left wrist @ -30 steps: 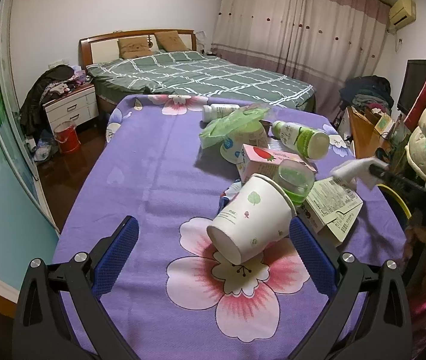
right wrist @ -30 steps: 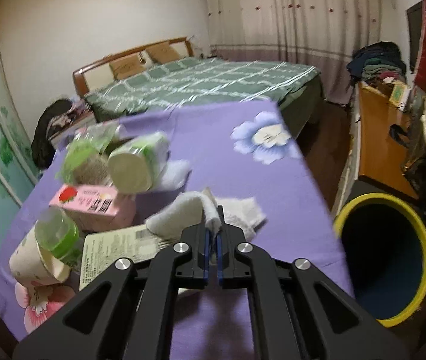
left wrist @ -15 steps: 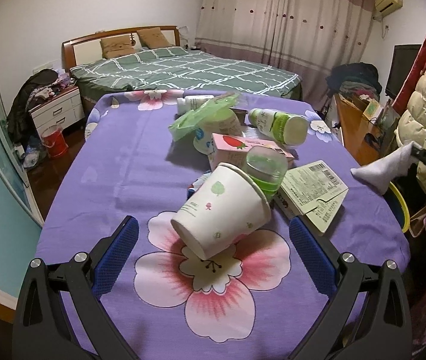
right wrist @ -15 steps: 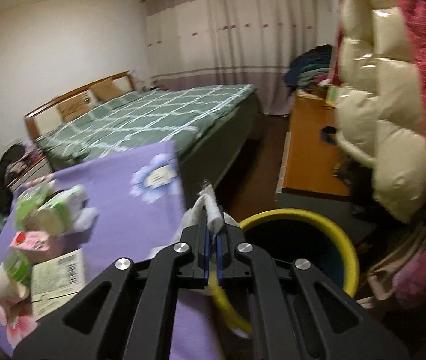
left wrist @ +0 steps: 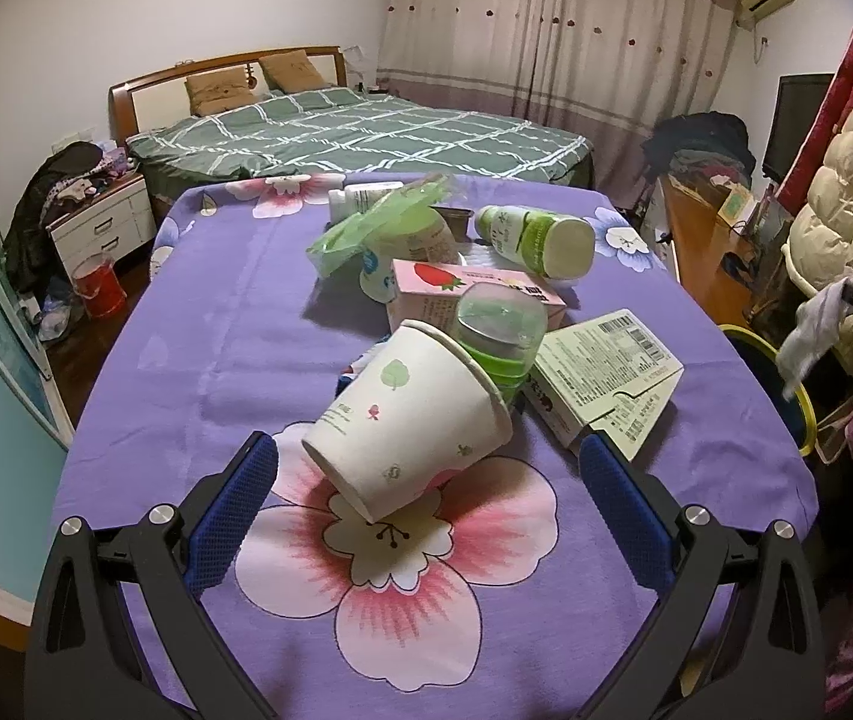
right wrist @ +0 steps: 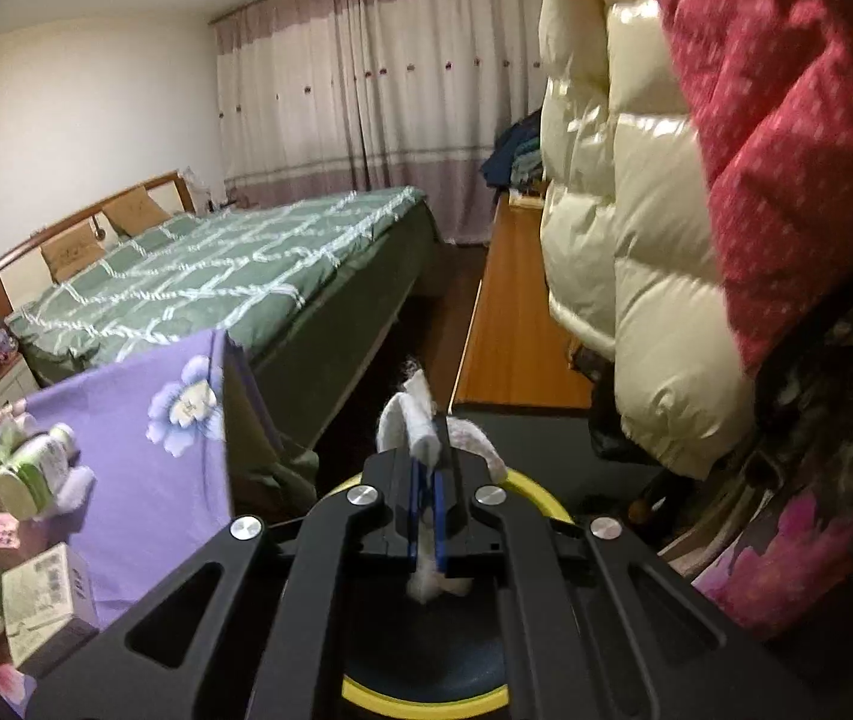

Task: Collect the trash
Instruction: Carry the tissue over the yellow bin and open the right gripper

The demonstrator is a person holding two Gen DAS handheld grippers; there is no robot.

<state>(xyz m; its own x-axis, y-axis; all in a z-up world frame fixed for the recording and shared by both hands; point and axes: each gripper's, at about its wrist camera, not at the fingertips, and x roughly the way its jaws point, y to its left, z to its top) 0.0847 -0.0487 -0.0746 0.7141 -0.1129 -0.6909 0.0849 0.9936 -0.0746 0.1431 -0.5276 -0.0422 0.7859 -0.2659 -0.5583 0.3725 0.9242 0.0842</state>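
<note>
Pinching a white tissue wad (right wrist: 420,420), right gripper (right wrist: 424,468) jaws pressed together on it above the yellow-rimmed bin (right wrist: 531,489), right of the table. Left gripper (left wrist: 426,474) jaws spread, paper cup (left wrist: 408,426) lying between them on the purple tablecloth (left wrist: 216,324).

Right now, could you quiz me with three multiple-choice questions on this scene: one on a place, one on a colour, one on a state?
1. Where is the right tool? A over the bin B over the bed C over the nightstand
2. What colour is the bin's rim? A red B yellow C white
3. How is the paper cup? A upright B crushed flat C on its side

Answers: 1 A, the bin's mouth lies beneath the tool holding the tissue. 2 B, a yellow ring edges it. 3 C, its base faces the left tool.
</note>
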